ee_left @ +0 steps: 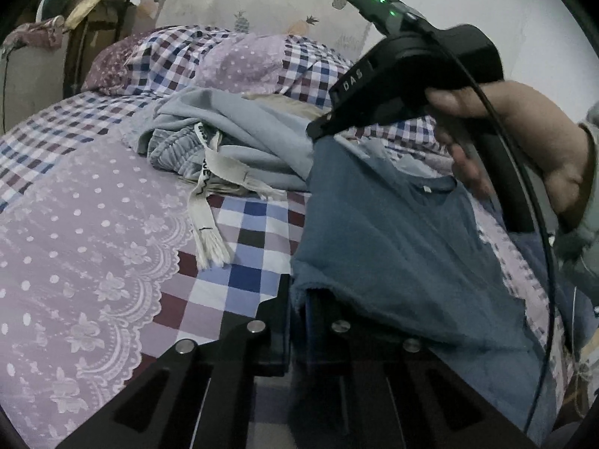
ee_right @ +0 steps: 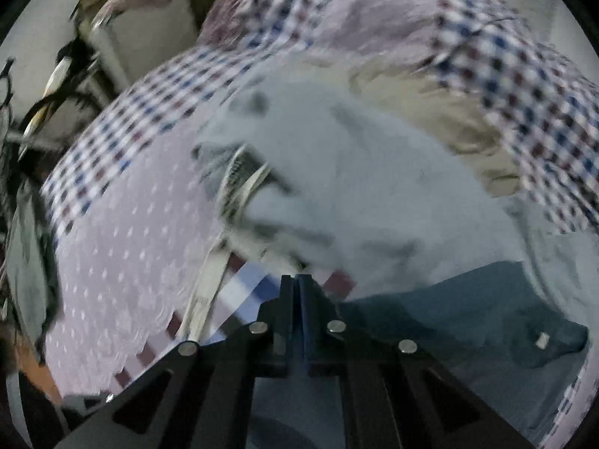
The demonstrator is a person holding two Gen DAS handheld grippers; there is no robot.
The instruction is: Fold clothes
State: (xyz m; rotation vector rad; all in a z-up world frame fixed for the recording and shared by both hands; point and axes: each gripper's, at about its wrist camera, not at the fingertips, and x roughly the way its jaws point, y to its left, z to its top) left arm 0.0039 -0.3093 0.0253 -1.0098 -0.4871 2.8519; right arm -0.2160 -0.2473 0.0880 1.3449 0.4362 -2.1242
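A blue T-shirt hangs stretched above the bed, collar and label towards the right. My left gripper is shut on its lower left edge; the cloth drapes over the right finger. In the left wrist view my right gripper, held by a hand, pinches the shirt's upper corner. In the blurred right wrist view the right gripper has its fingers pressed together, and the blue T-shirt spreads to its right.
A crumpled grey garment pile with a white woven strap lies on the checked bed sheet behind the shirt. Pink lace cover at left, pillows at the head. A black cable hangs at right.
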